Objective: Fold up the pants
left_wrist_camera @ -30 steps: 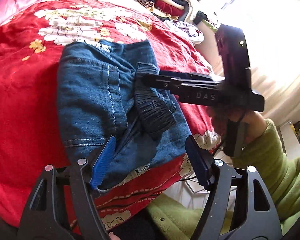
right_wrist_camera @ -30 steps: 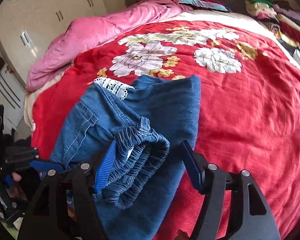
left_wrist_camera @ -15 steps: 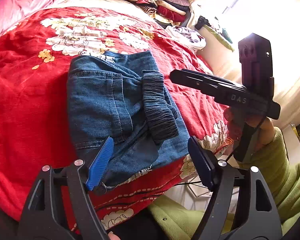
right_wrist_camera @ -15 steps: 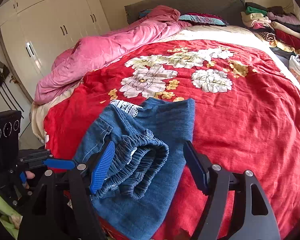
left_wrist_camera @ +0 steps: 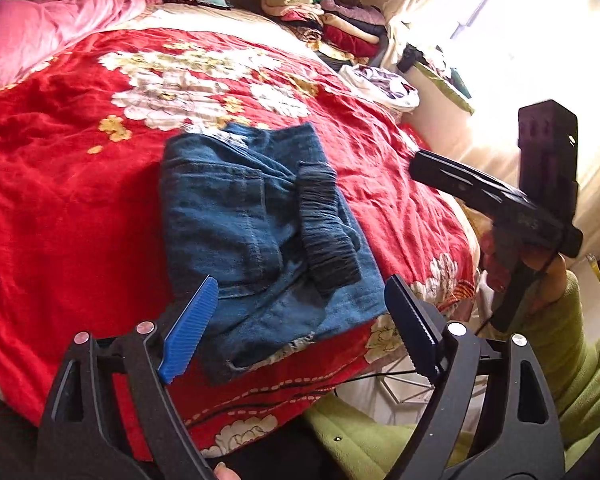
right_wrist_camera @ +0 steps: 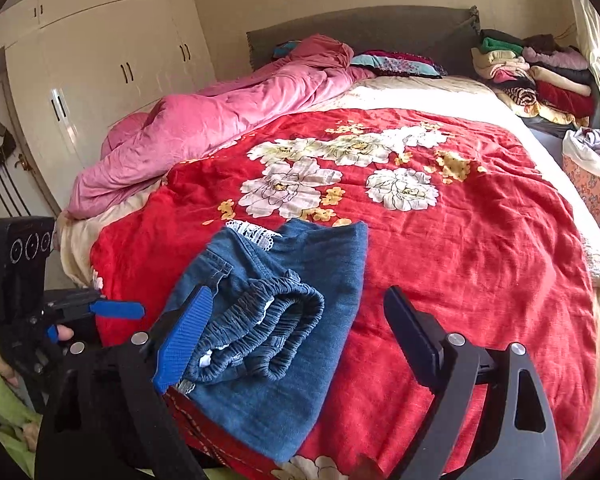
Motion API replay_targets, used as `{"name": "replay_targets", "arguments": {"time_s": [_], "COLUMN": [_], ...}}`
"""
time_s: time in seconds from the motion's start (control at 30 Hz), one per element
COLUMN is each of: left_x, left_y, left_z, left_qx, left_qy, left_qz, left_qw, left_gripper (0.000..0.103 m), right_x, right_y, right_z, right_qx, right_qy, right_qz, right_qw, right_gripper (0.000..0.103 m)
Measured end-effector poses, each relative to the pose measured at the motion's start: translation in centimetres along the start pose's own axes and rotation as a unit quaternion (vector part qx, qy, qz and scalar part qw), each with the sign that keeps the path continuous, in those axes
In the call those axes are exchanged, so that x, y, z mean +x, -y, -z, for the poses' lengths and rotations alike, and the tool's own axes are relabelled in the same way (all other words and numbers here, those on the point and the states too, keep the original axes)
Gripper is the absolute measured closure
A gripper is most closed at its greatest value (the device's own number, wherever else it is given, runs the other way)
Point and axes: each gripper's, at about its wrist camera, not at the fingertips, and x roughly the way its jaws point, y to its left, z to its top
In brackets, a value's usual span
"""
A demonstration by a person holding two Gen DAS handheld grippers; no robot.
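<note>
My left gripper carried one bright blue ribbed pad and one dark navy pad on black arms. My right gripper showed the same blue pad on black. The pants were mid-blue denim with a darker gathered waistband and white lace trim. The bedspread was red with white and yellow flowers. The quilt was pink; my sleeve was green; the wardrobe was cream.
</note>
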Motion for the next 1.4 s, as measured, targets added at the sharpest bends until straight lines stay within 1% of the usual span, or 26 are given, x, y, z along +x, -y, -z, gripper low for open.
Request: {"name": "replay_targets", "arguments": {"time_s": [0.13,0.3,0.43,0.5,0.57,0.6,0.67,0.7,0.73,0.77,0.87,0.93,1.0,1.03,1.1,1.13,1.17,1.2,1.23,1.27,1.3,1.37,1.4], "left_x": [-1.2,-2.6,-3.3,-3.4,-3.2,-2.9,-2.1,-1.6,-1.0,-0.5,1.3,2.8,4.4,5.4,6.7,7.1,7.4,7.6,7.7,7.7,7.7,7.8,7.9], "left_y": [-1.3,-3.8,-5.2,-5.7,-6.2,-6.4,-6.9,-7.0,-7.0,-6.8,-5.3,-4.3,-4.0,-4.2,-4.9,-5.1,-5.4,-5.7,-5.9,-6.1,-6.4,-6.5,-6.6], "left_z": [-0.4,-1.1,-1.7,-2.2,-2.7,-3.0,-3.7,-4.1,-4.5,-4.8,-5.6,-5.9,-6.1,-6.1,-6.1,-6.2,-6.3,-6.5,-6.7,-6.8,-6.9,-7.0,-7.1], "left_qx": [-0.013,-0.045,-0.059,-0.062,-0.066,-0.069,-0.075,-0.076,-0.073,-0.069,-0.039,-0.011,0.009,0.011,0.001,-0.002,-0.005,-0.006,-0.007,-0.007,-0.009,-0.009,-0.008], "left_qy": [0.017,0.037,0.046,0.049,0.051,0.048,0.036,0.029,0.022,0.017,-0.001,-0.014,-0.029,-0.041,-0.051,-0.054,-0.054,-0.053,-0.054,-0.054,-0.053,-0.053,-0.052], "left_qz": [-0.020,-0.045,-0.057,-0.062,-0.066,-0.065,-0.048,-0.040,-0.034,-0.031,-0.021,-0.021,-0.033,-0.034,-0.035,-0.033,-0.030,-0.027,-0.024,-0.021,-0.017,-0.010,-0.008], "left_qw": [0.9996,0.9973,0.9956,0.9949,0.9943,0.9944,0.9954,0.9959,0.9965,0.9970,0.9990,0.9996,0.9990,0.9985,0.9981,0.9980,0.9981,0.9982,0.9982,0.9983,0.9984,0.9985,0.9986], "left_gripper": [0.021,0.021,0.021,0.028,0.045,0.049,0.065,0.068,0.070,0.070,0.070,0.070,0.070,0.070,0.070,0.070,0.070,0.070,0.070,0.070,0.070,0.070,0.070], "right_x": [-1.1,-2.2,-2.1,-2.0,-1.5,-1.2,-0.7,-0.3,0.0,0.4,1.5,2.2,3.1,3.6,4.9,5.6,6.5,7.2,7.4,7.3,6.8,5.8,5.7], "right_y": [-0.6,-1.9,-3.5,-4.8,-6.3,-7.1,-8.6,-9.6,-10.2,-11.0,-12.4,-13.4,-14.0,-14.3,-14.8,-15.0,-15.1,-14.9,-14.6,-14.3,-14.1,-13.9,-13.7], "right_z": [0.5,1.7,2.9,3.5,4.2,4.6,5.2,5.7,5.9,6.1,6.5,6.7,6.8,6.9,7.3,7.5,7.6,7.5,7.4,7.1,7.0,7.3,7.6], "right_qx": [-0.015,-0.035,-0.055,-0.083,-0.108,-0.120,-0.153,-0.176,-0.189,-0.204,-0.232,-0.271,-0.307,-0.320,-0.352,-0.365,-0.369,-0.360,-0.350,-0.336,-0.332,-0.333,-0.336], "right_qy": [0.004,0.001,-0.019,-0.022,-0.034,-0.042,-0.049,-0.053,-0.055,-0.058,-0.066,-0.065,-0.067,-0.070,-0.082,-0.086,-0.094,-0.106,-0.116,-0.124,-0.126,-0.130,-0.133], "right_qz": [0.005,-0.001,-0.022,-0.024,-0.040,-0.048,-0.055,-0.058,-0.059,-0.063,-0.070,-0.057,-0.038,-0.035,-0.022,-0.020,-0.021,-0.026,-0.032,-0.047,-0.059,-0.076,-0.075], "right_qw": [1.000,0.999,0.998,0.996,0.993,0.991,0.985,0.981,0.979,0.975,0.968,0.959,0.948,0.944,0.932,0.927,0.925,0.926,0.929,0.932,0.933,0.931,0.929], "right_gripper": [0.013,0.013,0.013,0.013,0.014,0.017,0.027,0.029,0.037,0.043,0.049,0.053,0.054,0.054,0.056,0.060,0.074,0.082,0.093,0.095,0.096,0.098,0.098]}}
